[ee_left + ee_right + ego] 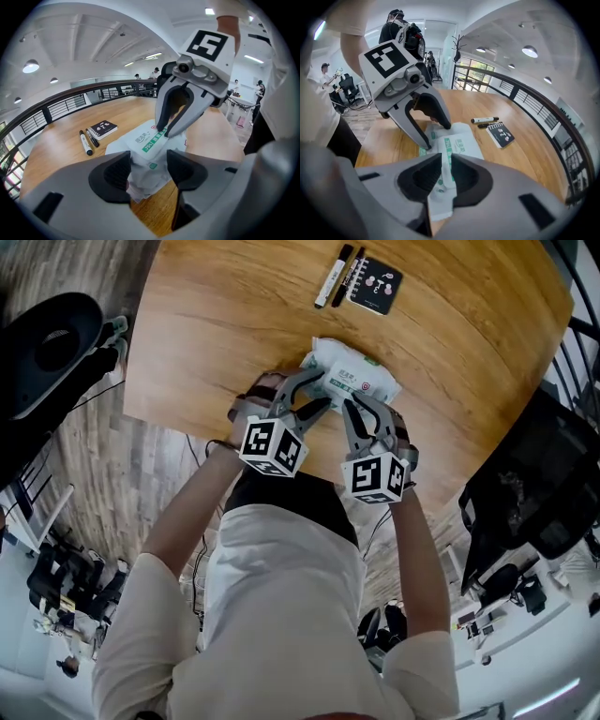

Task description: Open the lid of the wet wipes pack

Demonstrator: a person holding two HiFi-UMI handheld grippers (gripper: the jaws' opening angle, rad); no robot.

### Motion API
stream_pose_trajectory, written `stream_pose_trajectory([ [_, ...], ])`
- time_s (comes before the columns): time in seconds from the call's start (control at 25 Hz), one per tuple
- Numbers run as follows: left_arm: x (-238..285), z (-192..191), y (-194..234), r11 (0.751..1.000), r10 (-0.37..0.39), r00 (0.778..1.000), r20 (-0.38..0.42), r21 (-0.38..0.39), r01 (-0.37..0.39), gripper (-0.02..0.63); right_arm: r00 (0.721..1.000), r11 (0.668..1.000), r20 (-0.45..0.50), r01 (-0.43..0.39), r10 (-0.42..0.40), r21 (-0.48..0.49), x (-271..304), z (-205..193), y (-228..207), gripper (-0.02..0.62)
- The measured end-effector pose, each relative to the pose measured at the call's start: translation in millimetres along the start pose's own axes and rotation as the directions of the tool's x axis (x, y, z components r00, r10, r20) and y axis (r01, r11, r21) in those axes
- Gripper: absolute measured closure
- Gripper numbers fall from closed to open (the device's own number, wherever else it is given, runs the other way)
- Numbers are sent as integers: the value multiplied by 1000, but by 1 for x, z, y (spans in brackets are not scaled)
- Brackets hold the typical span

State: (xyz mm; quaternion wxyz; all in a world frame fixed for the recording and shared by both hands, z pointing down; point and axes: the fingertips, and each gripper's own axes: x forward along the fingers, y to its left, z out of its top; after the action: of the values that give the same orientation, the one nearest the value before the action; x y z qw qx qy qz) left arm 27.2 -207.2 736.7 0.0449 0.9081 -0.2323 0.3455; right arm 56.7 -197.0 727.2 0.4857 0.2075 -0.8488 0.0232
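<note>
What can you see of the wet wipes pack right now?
The wet wipes pack is a soft white plastic pouch, crinkled at its ends, with a green printed band across the label on top. It lies flat on the wooden table, near the person's edge. Its lid flap looks flat, not lifted. The jaws of the left gripper stand open around one crinkled end, and the right gripper pinches a thin edge of the pack.
</note>
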Motion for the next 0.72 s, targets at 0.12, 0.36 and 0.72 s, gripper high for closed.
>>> stream_pose_trajectory([
  [0.12, 3, -4, 1, 1000, -8, 1000, -10, -18, 8, 370, 1000, 1000, -17, -12, 12, -27, 8, -2, 7, 537],
  [0.36, 5, -6, 2, 1000, -6, 1000, -12, -21, 5, 371, 999, 994, -25, 32, -34, -100, 13, -3, 8, 532],
  [0.72, 6, -7, 2, 1000, -17, 1000, -22, -24, 16, 371, 998, 983, -31, 57, -63, -174, 16, -4, 10, 531],
])
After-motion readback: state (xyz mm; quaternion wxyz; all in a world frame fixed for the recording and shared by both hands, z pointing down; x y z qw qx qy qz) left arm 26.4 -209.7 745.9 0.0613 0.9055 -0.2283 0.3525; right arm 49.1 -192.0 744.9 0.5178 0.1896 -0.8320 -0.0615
